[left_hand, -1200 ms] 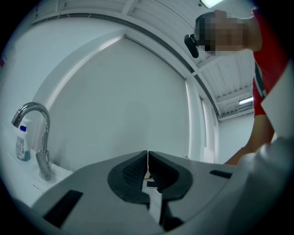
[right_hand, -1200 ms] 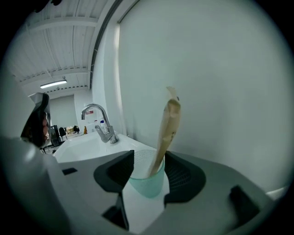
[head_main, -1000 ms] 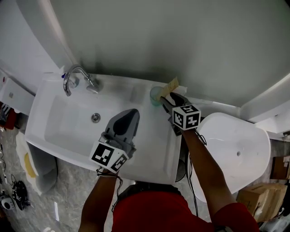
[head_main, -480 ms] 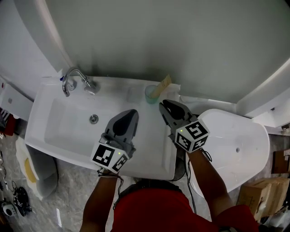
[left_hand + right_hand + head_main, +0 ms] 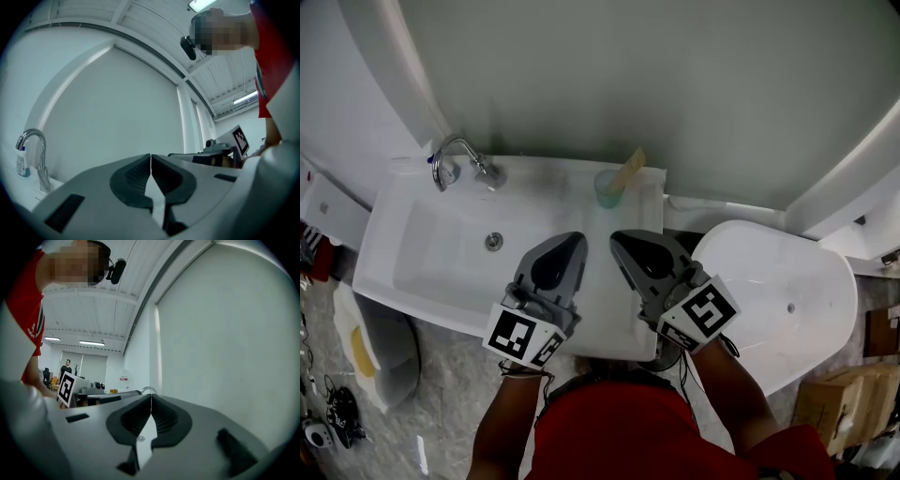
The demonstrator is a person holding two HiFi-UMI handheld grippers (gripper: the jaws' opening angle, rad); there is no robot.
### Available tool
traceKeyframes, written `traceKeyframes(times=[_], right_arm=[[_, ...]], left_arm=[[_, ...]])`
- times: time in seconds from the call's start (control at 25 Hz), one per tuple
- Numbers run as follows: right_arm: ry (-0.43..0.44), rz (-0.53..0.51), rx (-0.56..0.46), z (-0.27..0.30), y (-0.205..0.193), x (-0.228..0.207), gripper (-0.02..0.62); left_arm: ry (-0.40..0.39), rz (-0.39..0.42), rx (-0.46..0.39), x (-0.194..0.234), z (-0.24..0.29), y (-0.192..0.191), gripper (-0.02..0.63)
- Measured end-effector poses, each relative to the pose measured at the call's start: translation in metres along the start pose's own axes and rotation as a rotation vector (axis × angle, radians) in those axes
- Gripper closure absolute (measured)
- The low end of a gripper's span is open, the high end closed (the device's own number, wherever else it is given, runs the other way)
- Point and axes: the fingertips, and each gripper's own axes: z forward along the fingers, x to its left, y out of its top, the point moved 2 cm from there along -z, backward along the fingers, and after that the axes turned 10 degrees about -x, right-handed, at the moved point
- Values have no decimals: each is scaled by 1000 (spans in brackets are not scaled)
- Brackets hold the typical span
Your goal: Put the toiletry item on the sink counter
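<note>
The toiletry item [image 5: 631, 167], a flat beige piece, stands tilted in a pale green cup [image 5: 607, 190] at the far right corner of the white worktop [image 5: 539, 176], close to the wall and free of either tool. Left of the cup the basin [image 5: 431, 253] sinks into the worktop, with its drain [image 5: 493, 241] near the middle and a chrome faucet [image 5: 455, 155] at its far left corner. The left hand-held gripper [image 5: 577, 238] hangs over the near right part of the worktop, beside the basin, pointing toward the wall. Its own view shows its jaws pressed together with nothing between them, and the faucet [image 5: 33, 140] with a small bottle [image 5: 21, 161] beside it off to the left. The right hand-held gripper [image 5: 617, 240] is just beside it on the right, over the near right edge of the worktop and well short of the cup. Its jaws also meet along a thin line and are empty. Both tools are held by a person in red sleeves. Right of the worktop sits a white toilet lid [image 5: 778, 300].
</note>
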Motion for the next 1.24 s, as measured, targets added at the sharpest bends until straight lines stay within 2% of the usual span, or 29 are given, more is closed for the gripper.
traceKeyframes(times=[0.6, 1.24], right_arm=[[-10, 1, -1, -23, 2, 12, 568], [-13, 4, 9, -32, 2, 15, 568]], left_arm=[[-1, 7, -16, -28, -9, 5, 583], [-11, 14, -5, -37, -15, 6, 584]])
